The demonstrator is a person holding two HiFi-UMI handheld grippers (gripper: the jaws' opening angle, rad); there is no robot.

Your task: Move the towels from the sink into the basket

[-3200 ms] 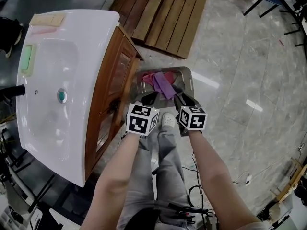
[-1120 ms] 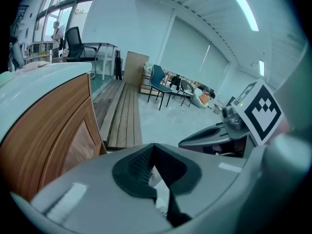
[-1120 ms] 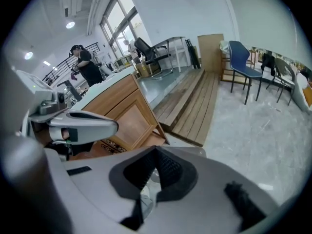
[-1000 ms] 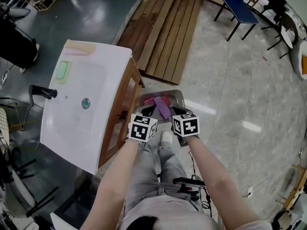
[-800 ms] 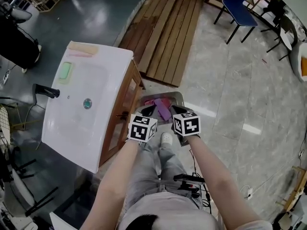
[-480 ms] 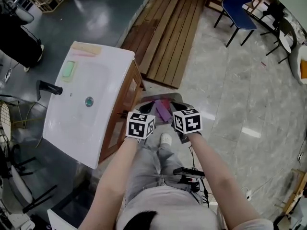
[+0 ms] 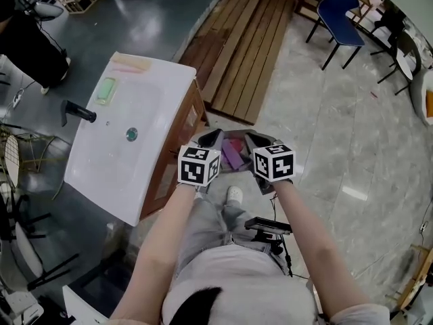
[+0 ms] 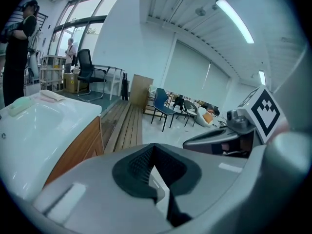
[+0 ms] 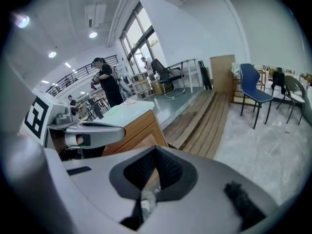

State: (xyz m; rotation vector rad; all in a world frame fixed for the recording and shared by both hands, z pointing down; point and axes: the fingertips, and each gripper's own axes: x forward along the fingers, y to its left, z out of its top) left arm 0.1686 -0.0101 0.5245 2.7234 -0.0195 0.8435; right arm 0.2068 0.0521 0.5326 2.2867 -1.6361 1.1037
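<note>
A metal basket (image 7: pixel 233 134) stands on the floor beside the wooden sink cabinet (image 7: pixel 179 147). A purple towel (image 7: pixel 232 156) and a pink one (image 7: pixel 225 143) lie inside it. My left gripper (image 7: pixel 215 136) and right gripper (image 7: pixel 252 139) hang side by side above the basket, both shut and empty, and they hide part of it. The white sink (image 7: pixel 128 127) at the left has an empty bowl, and a pale folded cloth (image 7: pixel 132 63) lies on its far rim. The left gripper view shows shut jaws (image 8: pixel 156 165) and the sink (image 8: pixel 34 126). The right gripper view shows shut jaws (image 9: pixel 151 179).
On the sink are a green bar (image 7: pixel 105 90) and a black tap (image 7: pixel 78 112). Wooden planks (image 7: pixel 237 46) lie beyond the basket and a blue chair (image 7: pixel 338 5) stands at the far right. A person in black (image 7: pixel 34 32) stands past the sink. Cables and a black device (image 7: pixel 267 225) lie by my feet.
Both grippers have risen from the basket, staying shut and empty. The view has risen with them, so the sink and basket look smaller. The towels stay in the basket.
</note>
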